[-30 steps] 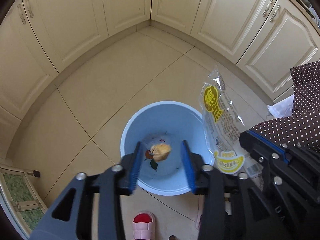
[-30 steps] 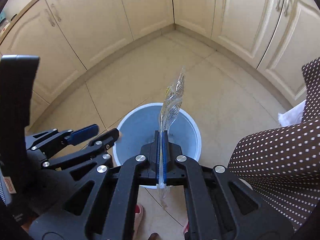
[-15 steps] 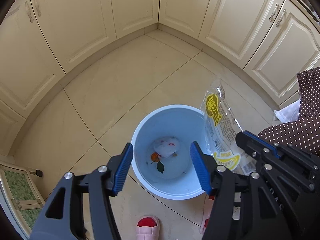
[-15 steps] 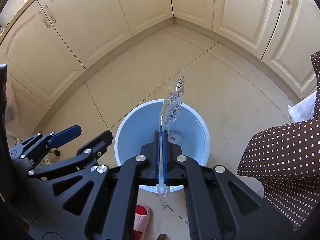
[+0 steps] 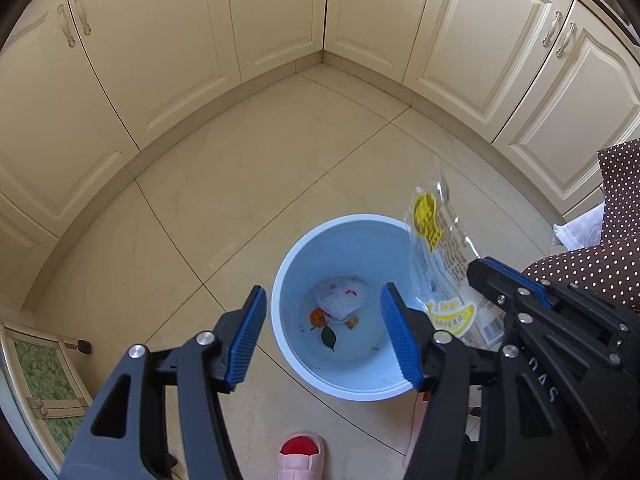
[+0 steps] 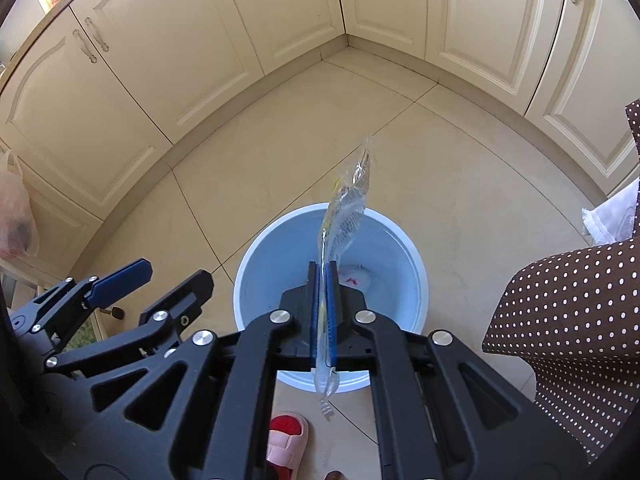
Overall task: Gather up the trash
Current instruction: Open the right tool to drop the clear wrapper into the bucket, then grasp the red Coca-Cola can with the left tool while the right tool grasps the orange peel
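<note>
The right gripper [image 6: 324, 312] has just begun easing its jaws, the clear plastic wrapper with yellow print [image 6: 344, 216] still pinched between them, upright above the round pale-blue plastic bin [image 6: 408, 256]. Left gripper [image 5: 322, 334] gapes empty above the bin. Beyond, cream cabinets [image 5: 160, 40].

Black claw [image 5: 322, 332], blue ribbed pads [image 5: 245, 340], silver screws; brown polka-dot garment [image 6: 568, 320].
</note>
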A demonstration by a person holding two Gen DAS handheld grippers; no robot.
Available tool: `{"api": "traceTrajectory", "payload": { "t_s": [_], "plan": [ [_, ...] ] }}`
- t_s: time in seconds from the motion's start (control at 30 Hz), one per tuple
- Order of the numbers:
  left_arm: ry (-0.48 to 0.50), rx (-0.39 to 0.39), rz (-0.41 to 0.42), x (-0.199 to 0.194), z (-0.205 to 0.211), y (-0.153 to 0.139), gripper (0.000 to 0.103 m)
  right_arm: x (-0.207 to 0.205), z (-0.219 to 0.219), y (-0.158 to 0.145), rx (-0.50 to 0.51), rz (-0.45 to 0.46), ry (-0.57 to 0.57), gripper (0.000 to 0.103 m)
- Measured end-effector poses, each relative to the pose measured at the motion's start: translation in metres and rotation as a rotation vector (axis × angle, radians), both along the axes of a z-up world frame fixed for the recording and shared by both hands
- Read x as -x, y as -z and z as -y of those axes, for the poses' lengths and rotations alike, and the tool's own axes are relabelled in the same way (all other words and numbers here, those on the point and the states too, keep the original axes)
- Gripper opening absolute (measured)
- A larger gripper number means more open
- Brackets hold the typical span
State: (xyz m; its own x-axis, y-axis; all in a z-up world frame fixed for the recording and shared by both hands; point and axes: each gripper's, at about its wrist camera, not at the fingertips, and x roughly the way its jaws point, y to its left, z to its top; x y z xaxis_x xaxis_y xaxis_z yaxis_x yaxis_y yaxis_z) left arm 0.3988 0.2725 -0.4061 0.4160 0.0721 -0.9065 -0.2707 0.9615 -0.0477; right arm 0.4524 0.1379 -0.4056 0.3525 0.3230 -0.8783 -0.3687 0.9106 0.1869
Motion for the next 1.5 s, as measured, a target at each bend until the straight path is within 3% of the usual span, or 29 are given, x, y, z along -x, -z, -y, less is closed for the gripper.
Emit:
{"api": "traceTrajectory", "payload": {
  "t_s": [0.17,0.43,0.57,0.9,1.07,1.2,1.37,1.5],
  "plan": [
    [-0.01,-0.003,0.018,0.003,-0.001,-0.009,0.059,0.001,0.008,-0.006,0.01,0.016,0.026,0.03],
    [-0.005,-0.015,0.097,0.024,0.009,-0.049,0.059,0.018,0.022,-0.044,0.009,0.076,0.025,0.031],
    [0.011,-0.014,0.158,0.041,0.023,-0.082,0.06,0.038,0.038,-0.081,0.018,0.146,0.038,0.041],
    [0.07,-0.021,0.36,0.103,0.078,-0.194,0.062,0.117,0.098,-0.204,-0.043,0.382,0.086,0.042],
    [0.161,-0.022,0.473,0.131,0.127,-0.254,0.064,0.169,0.15,-0.268,-0.081,0.511,0.137,0.043],
    [0.261,0.008,0.511,0.14,0.176,-0.282,0.065,0.202,0.205,-0.296,-0.073,0.577,0.207,0.044],
    [0.37,0.037,0.511,0.14,0.239,-0.3,0.066,0.228,0.284,-0.319,-0.031,0.61,0.34,0.045],
    [0.449,0.07,0.499,0.137,0.28,-0.303,0.067,0.233,0.349,-0.324,0.012,0.581,0.449,0.047]
  ]
}}
